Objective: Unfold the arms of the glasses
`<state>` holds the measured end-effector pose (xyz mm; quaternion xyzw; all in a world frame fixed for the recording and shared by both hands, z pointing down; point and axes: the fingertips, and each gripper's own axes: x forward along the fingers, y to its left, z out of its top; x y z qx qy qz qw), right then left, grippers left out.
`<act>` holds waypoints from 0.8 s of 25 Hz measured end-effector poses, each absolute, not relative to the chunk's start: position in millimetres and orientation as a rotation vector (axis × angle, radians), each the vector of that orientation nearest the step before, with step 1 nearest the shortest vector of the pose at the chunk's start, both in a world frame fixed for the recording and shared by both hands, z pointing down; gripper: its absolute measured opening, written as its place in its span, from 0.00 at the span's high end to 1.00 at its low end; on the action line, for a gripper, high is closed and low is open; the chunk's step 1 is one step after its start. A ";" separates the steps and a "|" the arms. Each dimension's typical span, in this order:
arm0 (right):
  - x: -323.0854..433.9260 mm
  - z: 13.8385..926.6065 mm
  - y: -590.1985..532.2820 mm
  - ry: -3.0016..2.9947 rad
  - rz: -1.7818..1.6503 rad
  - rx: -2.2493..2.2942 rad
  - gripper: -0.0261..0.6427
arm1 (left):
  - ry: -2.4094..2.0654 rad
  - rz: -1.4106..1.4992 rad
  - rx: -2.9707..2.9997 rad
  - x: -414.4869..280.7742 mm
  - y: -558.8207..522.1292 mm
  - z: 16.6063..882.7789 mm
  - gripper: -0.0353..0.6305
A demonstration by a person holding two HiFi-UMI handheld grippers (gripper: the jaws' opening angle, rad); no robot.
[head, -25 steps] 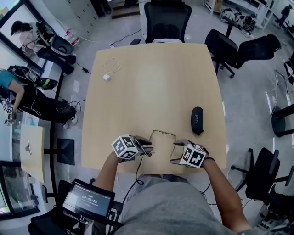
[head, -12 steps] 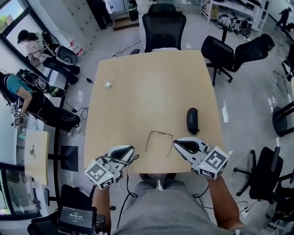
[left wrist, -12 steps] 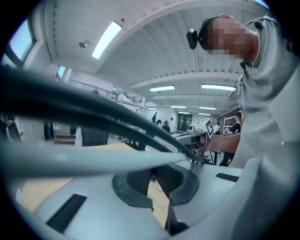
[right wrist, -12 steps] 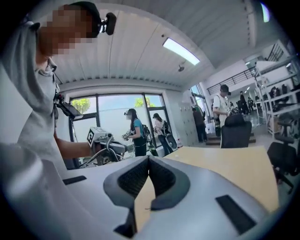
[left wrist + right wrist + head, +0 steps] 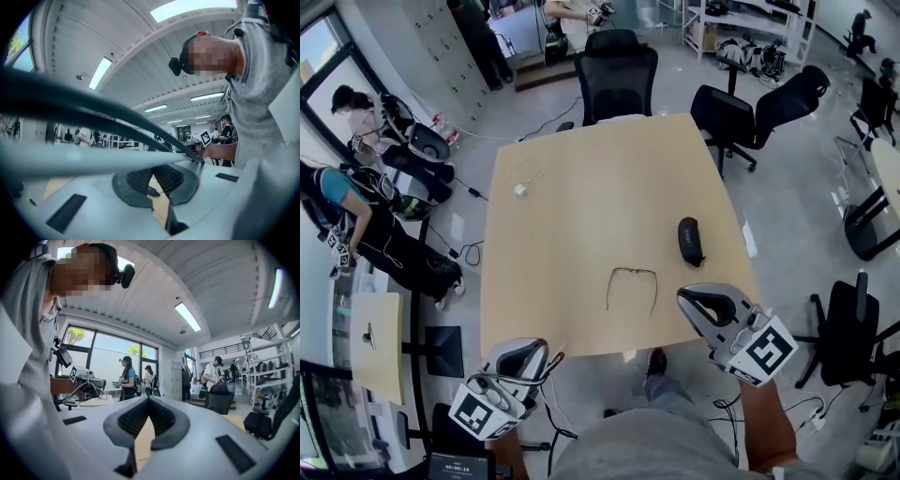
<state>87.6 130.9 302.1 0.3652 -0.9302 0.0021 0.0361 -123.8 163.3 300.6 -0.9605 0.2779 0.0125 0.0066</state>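
Head view | glasses [image 5: 632, 286] lie on the table [image 5: 581, 187], close to its near edge, arms unfolded toward you | your left gripper [image 5: 528, 347] hangs off the table's near left corner, jaws closed, empty | your right gripper [image 5: 688, 298] above the near right corner, closed, empty | dark case [image 5: 690, 241] by the table's right edge

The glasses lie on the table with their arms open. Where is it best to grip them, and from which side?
Probably one arm, near its middle, coming from the person's side with the jaws across it. The glasses lie flat, both arms unfolded and pointing toward the person, front bar on the far side.
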 end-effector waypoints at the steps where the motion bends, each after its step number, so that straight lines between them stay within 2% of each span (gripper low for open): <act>1: 81.7 298.7 145.9 -2.842 0.001 1.145 0.95 | 0.857 0.035 -2.998 -131.8 177.9 300.3 0.94; 12: -13.2 252.7 306.2 -2.790 -0.067 1.260 0.95 | 0.823 0.053 -2.957 -235.7 314.9 287.1 0.94; 20: -2.2 245.3 381.6 -2.739 -0.126 1.328 0.95 | 0.769 0.130 -2.943 -230.9 369.5 288.8 0.94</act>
